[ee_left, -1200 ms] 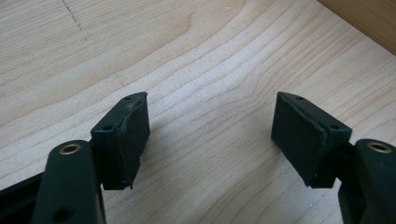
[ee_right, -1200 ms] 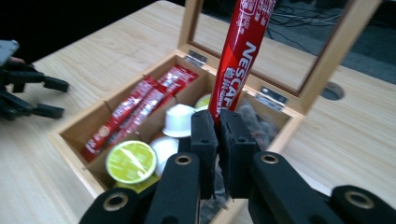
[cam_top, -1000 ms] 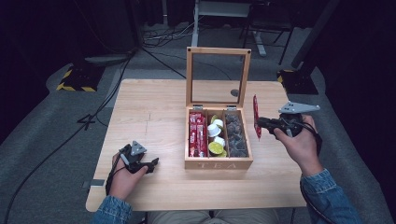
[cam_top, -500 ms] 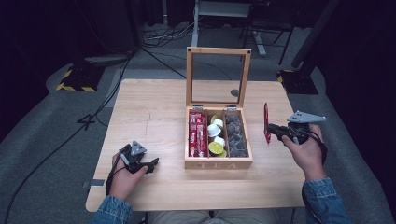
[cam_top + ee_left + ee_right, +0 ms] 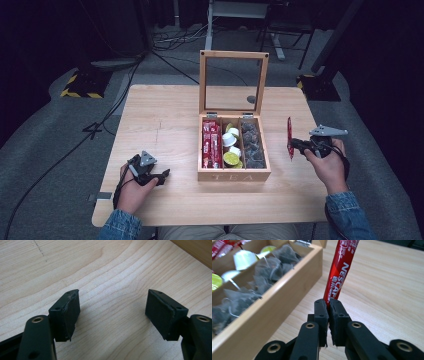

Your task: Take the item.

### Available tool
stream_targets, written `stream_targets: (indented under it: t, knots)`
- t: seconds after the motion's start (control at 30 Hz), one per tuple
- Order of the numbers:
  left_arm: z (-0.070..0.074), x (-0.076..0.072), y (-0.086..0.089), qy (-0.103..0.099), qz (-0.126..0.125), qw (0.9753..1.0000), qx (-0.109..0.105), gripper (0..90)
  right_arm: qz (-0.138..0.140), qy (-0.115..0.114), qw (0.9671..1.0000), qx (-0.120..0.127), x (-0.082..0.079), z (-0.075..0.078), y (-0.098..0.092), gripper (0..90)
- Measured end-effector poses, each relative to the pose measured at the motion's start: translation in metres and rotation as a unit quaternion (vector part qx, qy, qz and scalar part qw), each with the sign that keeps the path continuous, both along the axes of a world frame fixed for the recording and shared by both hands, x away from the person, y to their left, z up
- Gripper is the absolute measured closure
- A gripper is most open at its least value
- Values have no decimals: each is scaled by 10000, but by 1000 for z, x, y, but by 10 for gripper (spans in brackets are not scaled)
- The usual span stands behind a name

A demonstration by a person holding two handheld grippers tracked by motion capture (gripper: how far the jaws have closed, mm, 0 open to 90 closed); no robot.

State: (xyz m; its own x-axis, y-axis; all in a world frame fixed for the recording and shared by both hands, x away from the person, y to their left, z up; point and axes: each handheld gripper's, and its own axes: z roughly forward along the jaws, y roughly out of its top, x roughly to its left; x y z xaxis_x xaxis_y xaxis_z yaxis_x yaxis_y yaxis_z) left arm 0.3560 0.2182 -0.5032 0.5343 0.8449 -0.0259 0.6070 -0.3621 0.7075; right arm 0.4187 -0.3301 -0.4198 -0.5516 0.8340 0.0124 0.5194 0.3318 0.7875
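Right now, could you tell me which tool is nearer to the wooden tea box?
Right. The right tool hovers just off the tea box's right side, gripping a red sachet; the left tool rests farther out to its left.

Both sleeves (image 5: 117,227) are blue denim. Each hand-held gripper (image 5: 113,312) has matte black linkage arms with brass-coloured pivot rivets, worn black pads (image 5: 71,312), a grey triangular top plate (image 5: 328,131) and apparently a black cable (image 5: 119,187).
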Motion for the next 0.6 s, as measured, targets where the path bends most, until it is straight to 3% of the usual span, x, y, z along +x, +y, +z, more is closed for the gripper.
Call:
stream_targets:
  t: [0.6]
  knots:
    - [0, 6, 2, -7, -26, 10000, 5, 282, -265, 641, 9975, -163, 10, -35, -19, 848]
